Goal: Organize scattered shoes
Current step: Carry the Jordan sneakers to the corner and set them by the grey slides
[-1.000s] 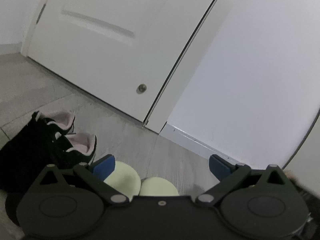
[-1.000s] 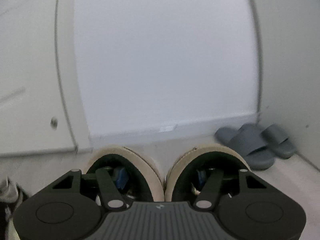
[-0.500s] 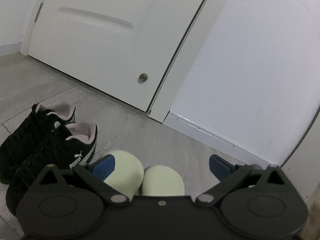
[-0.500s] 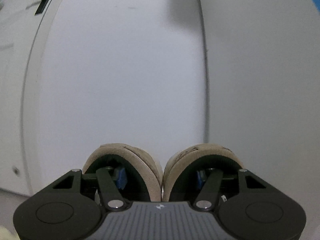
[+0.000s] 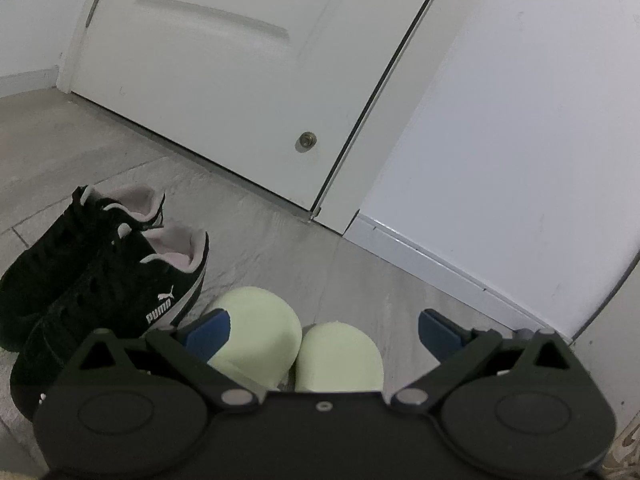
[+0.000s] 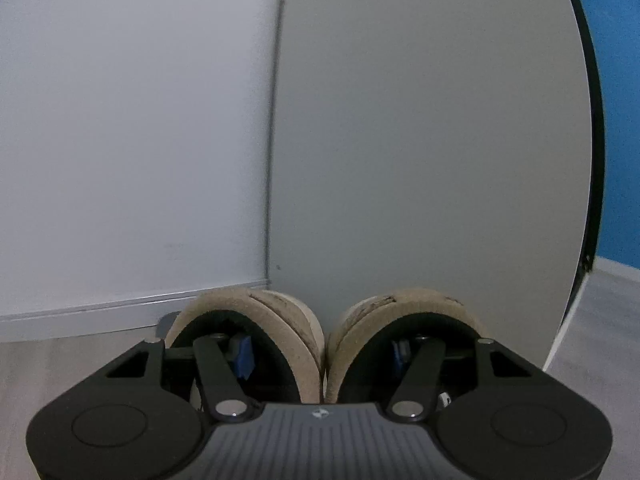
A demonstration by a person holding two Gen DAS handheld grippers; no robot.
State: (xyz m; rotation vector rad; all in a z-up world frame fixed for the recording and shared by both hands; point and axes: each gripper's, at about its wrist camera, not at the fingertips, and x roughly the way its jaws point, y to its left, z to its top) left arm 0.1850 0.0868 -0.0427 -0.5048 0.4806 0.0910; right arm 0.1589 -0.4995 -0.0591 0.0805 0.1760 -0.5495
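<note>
In the left wrist view, two pale green slippers [image 5: 340, 356] lie side by side on the floor, toes toward the wall. My left gripper [image 5: 323, 330] hovers over them, open wide, and its left blue pad [image 5: 208, 330] overlaps the left slipper. A pair of black Puma sneakers [image 5: 100, 272] stands just left of them. In the right wrist view, my right gripper [image 6: 322, 354] has one finger inside each of two beige shoes [image 6: 280, 316] and pinches their inner walls together. The beige pair faces a wall corner, low near the floor; whether it touches the floor is hidden.
A white door [image 5: 224, 80] with a small round metal fitting [image 5: 306, 142] and a white baseboard [image 5: 432, 256] close off the floor ahead of the left gripper. A dark-edged panel [image 6: 588, 160] stands right of the beige shoes. A grey object [image 6: 166, 320] peeks out behind them.
The right gripper swung right with the beige shoes, first up toward the wall, then down near the corner; the grey slippers left its view. The left view drew back slightly, showing more of the sneakers.
</note>
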